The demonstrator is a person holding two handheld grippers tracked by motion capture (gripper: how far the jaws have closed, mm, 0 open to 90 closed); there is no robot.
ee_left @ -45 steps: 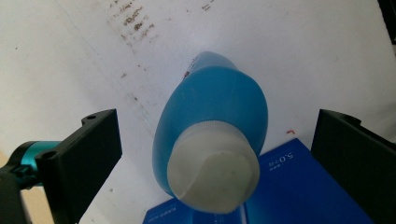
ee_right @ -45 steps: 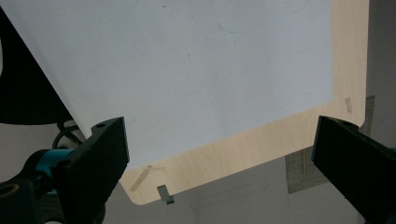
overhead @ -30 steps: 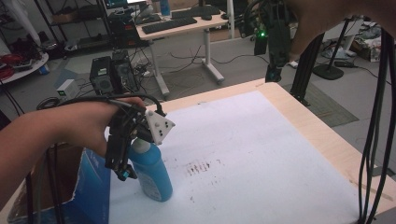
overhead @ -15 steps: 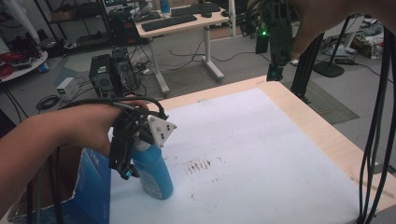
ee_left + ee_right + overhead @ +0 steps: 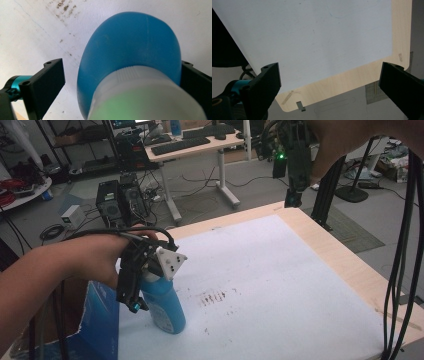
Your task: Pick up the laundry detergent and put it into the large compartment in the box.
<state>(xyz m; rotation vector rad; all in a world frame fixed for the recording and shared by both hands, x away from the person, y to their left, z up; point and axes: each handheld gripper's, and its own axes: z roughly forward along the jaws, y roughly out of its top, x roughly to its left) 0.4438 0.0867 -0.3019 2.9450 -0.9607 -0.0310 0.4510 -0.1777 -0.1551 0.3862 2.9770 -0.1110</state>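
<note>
Blue bottle (image 5: 130, 47) stands between the parted jaws.

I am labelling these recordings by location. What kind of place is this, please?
Probably a lab or office workshop: a desk with keyboards, computer towers on the floor amid loose cables, and a white-topped wooden table where the left gripper stands at a blue bottle.

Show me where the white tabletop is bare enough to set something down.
The white sheet is free from the dark smudges to the wooden rim at right, and along the far edge. The near-left corner is crowded: the blue bottle stands there between the left tongs, beside a blue bag.
</note>
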